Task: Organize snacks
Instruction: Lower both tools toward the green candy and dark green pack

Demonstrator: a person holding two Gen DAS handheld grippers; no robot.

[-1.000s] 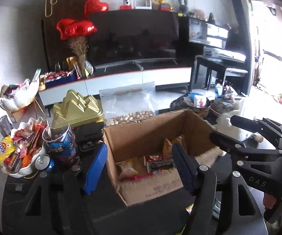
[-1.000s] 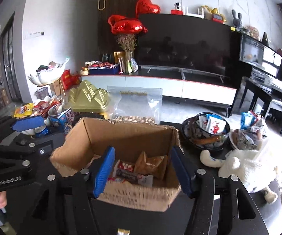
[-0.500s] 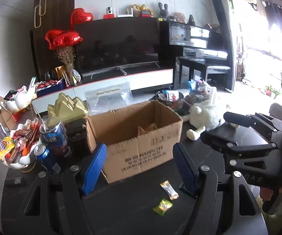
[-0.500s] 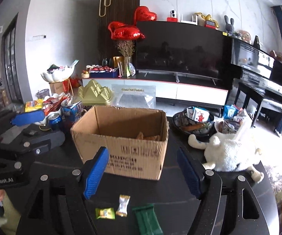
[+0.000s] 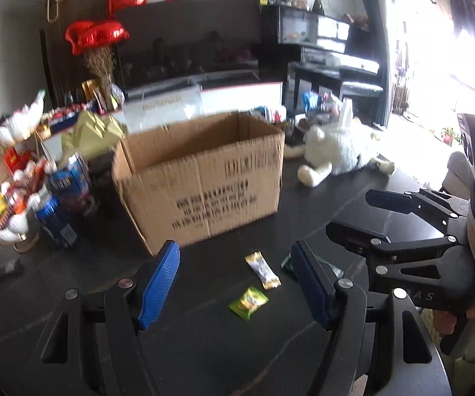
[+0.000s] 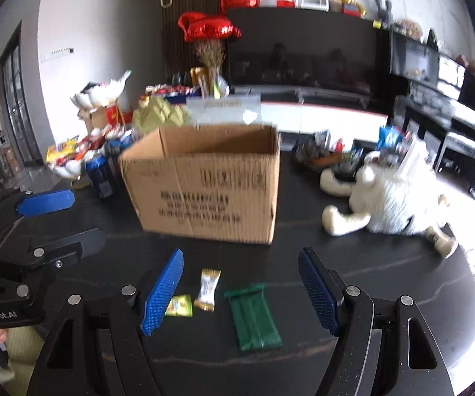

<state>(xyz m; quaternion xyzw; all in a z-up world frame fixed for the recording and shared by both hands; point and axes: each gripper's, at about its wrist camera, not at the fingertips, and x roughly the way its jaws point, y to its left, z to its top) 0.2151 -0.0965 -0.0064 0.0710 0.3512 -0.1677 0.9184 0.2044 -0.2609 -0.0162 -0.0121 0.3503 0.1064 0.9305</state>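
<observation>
1. Left gripper point(image 5: 236, 285): jaws stand apart with nothing between the pads; it hangs over the dark table point(image 5: 204, 346). We hold nothing in it.
2. Right gripper point(image 6: 240, 292): jaws likewise parted and empty, pointing down at the loose snacks.
3. Yellow-green candy packet point(image 6: 179, 305): flat on the table, just beside the right gripper's left pad. It is small and thin, so we judge it needs the fingertips brought right down to the surface.
4. Gold-and-white candy wrapper point(image 6: 207, 289): just beside the yellow-green packet, between the right gripper's fingers; lies lengthwise toward the box.
5. Dark green snack bar pack point(image 6: 254, 316): largest of the three, right of the wrapper. We would take it across its narrow width.
6. Cardboard box point(image 6: 204, 184): open-topped, behind the loose snacks, near them. We judge it the destination. From here its contents are hidden.
7. Advice for the step: we pick one item per gripper, centre the pads on it before closing, and lift clear of the box wall before release.
8. White plush toy point(image 6: 392, 198): right of the box, well apart from the snacks.
9. Bowls of assorted snacks point(image 5: 9, 198): left of the box; blurred.
</observation>
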